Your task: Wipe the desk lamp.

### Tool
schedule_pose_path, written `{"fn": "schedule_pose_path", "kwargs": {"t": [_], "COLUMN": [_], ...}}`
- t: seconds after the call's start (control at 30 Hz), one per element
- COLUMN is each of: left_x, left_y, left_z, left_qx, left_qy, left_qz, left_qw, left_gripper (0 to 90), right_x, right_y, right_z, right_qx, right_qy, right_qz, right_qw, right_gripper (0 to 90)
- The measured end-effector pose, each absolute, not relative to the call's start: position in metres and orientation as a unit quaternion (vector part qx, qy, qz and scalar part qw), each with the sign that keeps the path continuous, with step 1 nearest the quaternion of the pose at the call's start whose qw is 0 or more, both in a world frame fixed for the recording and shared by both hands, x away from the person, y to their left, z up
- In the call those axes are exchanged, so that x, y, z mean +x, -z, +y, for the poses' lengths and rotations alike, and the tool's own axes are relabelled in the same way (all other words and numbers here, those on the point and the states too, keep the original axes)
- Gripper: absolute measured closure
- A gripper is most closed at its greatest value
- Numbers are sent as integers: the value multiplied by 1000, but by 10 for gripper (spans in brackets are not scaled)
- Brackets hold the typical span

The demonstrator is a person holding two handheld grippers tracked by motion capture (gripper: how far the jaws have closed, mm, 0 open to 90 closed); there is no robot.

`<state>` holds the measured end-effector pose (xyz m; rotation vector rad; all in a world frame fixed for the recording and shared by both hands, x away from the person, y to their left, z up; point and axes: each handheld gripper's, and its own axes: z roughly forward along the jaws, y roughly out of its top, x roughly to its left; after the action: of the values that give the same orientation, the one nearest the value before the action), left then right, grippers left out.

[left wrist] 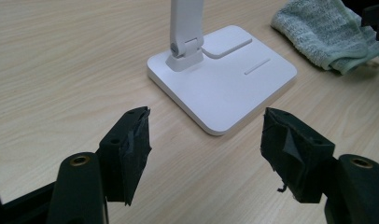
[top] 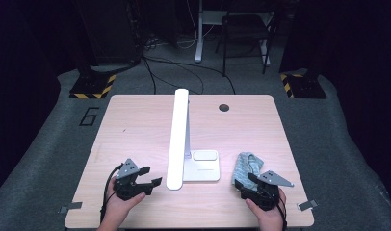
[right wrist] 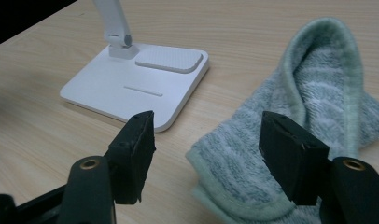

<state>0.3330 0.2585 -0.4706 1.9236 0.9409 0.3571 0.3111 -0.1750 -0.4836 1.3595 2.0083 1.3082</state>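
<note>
The crumpled pale-green terry cloth point(right wrist: 290, 140), lying at twelve o'clock, is being approached by the nearer, open-jawed right gripper point(right wrist: 206, 149).

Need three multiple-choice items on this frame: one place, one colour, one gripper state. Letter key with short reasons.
1. Where does the crumpled pale green terry cloth lie?
A. right of the lamp base
B. left of it
C. on it

2. What colour is the flat square plastic desk lamp base?
A. black
B. white
C. yellow

3. How are the right gripper jaws?
A. shut on the cloth
B. open just above the cloth
C. shut, empty

Key: 1 A, the high view shows it there. 2 B, white in each view. 3 B, the jaws stand apart, nothing clamped.
</note>
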Motion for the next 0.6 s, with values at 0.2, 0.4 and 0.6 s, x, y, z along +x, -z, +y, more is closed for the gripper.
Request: {"fn": "schedule_pose_path", "kwargs": {"t": [0.2,0.4,0.6], "left_x": [331,335,338], "left_y": [482,493,497], "left_z": [262,258,252], "left_qx": [785,797,807], "left_qy": [-142,-142,-146], "left_qz": [390,377,365], "left_qw": [460,450,442], "left_gripper": [329,333,333], "right_x": [311,311,312], "right_y": [490,496,503], "right_z": [-180,-177,-166], "right_qx": [498,496,479], "right_qy": [-460,-463,-458], "right_qz": [709,706,721], "right_qw": [195,204,204], "right_gripper": [361,376,378]}}
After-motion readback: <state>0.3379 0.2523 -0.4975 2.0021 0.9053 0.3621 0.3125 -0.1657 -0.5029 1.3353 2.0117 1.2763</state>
